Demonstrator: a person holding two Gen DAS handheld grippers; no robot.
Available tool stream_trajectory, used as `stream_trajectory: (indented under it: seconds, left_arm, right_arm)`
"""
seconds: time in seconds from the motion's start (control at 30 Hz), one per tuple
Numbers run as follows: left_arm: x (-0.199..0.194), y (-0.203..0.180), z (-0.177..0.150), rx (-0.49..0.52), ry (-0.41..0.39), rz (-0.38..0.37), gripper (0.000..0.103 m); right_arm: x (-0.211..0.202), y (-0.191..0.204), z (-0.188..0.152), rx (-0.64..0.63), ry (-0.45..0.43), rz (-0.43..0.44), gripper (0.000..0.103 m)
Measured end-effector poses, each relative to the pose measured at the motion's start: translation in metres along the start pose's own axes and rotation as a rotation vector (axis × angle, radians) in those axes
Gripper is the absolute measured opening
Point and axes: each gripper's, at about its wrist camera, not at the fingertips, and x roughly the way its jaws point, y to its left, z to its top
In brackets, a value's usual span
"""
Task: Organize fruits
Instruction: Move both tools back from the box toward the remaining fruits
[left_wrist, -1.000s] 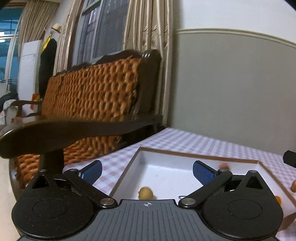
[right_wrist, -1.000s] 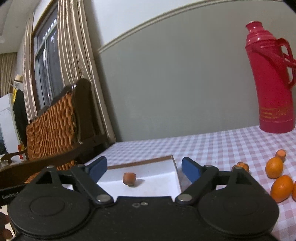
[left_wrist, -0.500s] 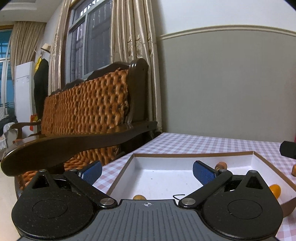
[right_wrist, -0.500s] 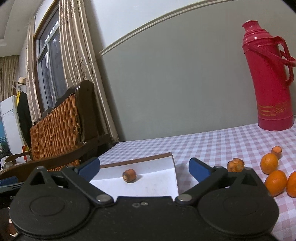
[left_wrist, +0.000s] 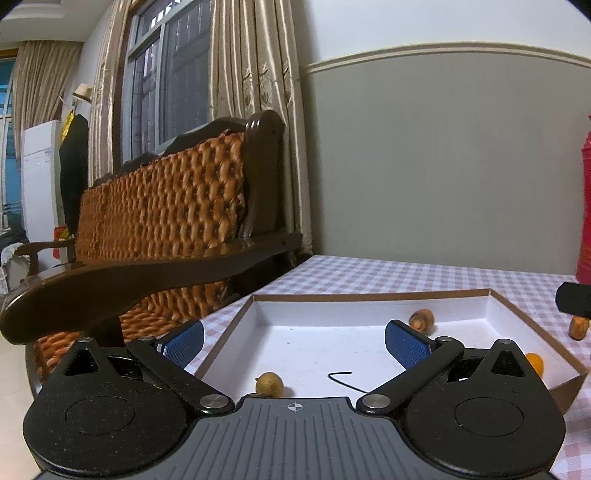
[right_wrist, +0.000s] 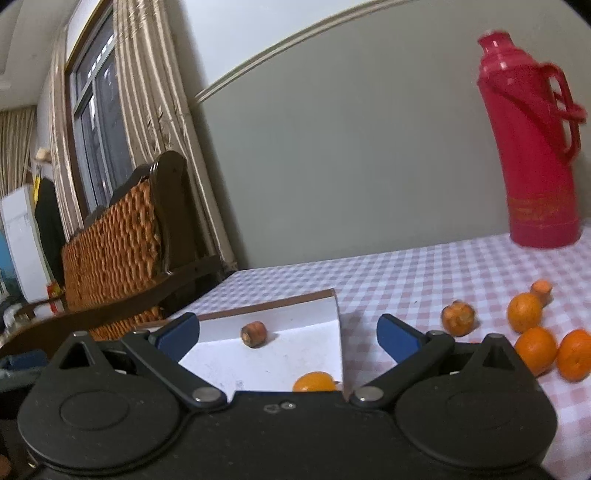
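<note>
A white tray with a brown rim lies on the checked tablecloth. In it are a yellow-brown fruit, a brown fruit and an orange fruit. My left gripper hovers open over the tray's near left part, with nothing between its blue pads. My right gripper stands wide open and empty over the tray's right corner, above the brown fruit and the orange fruit. Three oranges and a brownish fruit lie on the cloth to the right.
A tall red thermos stands at the back right of the table. A dark wooden bench with a woven orange back runs along the table's left side. A small orange piece lies behind the oranges. Curtains and a grey wall stand behind.
The left gripper's view has rolled level and shifted sideways along the tray. The right gripper's jaws spread wider, and the orange fruit in the tray's near corner has come into its view.
</note>
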Motion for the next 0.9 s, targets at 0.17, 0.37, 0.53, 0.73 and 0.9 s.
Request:
stream_trajectory:
  seconds: [0.17,0.37,0.53,0.73,0.9]
  left_arm:
    - [-0.008,-0.010,0.001,0.019,-0.014,-0.023,0.103]
    - [-0.019,-0.026,0.003,0.038,-0.039,-0.049,0.103]
    - [-0.026,-0.042,0.003,0.044,-0.038,-0.099,0.103]
    - [-0.033,-0.065,0.002,0.083,-0.049,-0.146,0.103]
    - [-0.039,-0.081,0.002,0.085,-0.032,-0.198,0.103]
  right_arm:
    - [-0.013,0.006,0.001,-0.094,-0.011,-0.016,0.097]
    - [-0.023,-0.001,0.005,-0.118,0.031,-0.034,0.097]
    - [-0.025,-0.016,0.004,-0.085,0.098,-0.072,0.097]
    - [-0.043,-0.035,0.004,-0.065,0.054,-0.120,0.097]
    - [-0.050,-0.054,0.005,-0.007,0.072,-0.128,0.097]
